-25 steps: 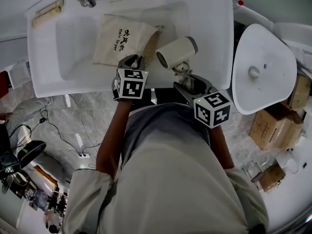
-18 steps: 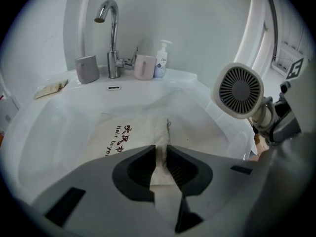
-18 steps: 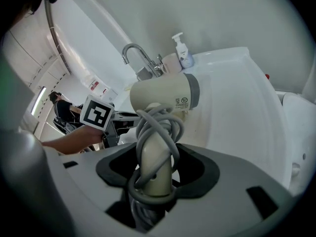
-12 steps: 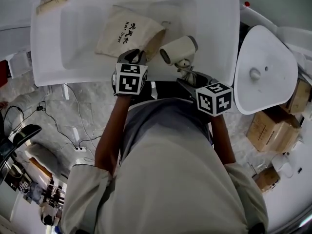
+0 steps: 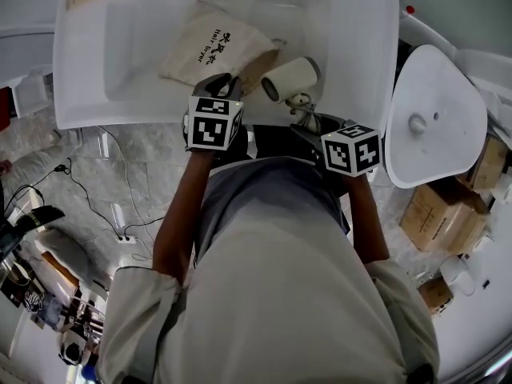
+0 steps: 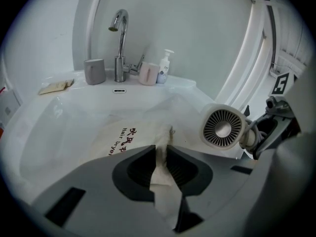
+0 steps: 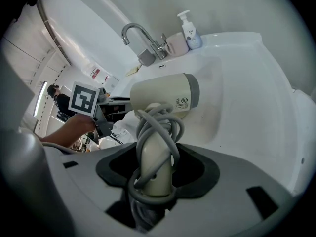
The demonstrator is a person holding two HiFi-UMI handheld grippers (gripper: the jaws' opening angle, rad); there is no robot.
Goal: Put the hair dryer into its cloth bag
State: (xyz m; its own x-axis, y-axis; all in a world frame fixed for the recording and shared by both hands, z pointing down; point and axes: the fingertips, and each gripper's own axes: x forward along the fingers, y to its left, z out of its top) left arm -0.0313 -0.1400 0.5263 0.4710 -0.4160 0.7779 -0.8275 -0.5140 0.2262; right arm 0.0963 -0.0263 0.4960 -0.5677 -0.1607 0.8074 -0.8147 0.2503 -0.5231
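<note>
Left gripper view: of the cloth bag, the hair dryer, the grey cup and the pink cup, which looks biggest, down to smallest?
Largest: the cloth bag, though it lies nearest the camera.
Next: the hair dryer.
Smallest: the grey cup and the pink cup, too alike to rank.

Bare sink basin (image 5: 128,58) beyond bag (image 5: 210,48); faucet (image 6: 119,48) behind.
</note>
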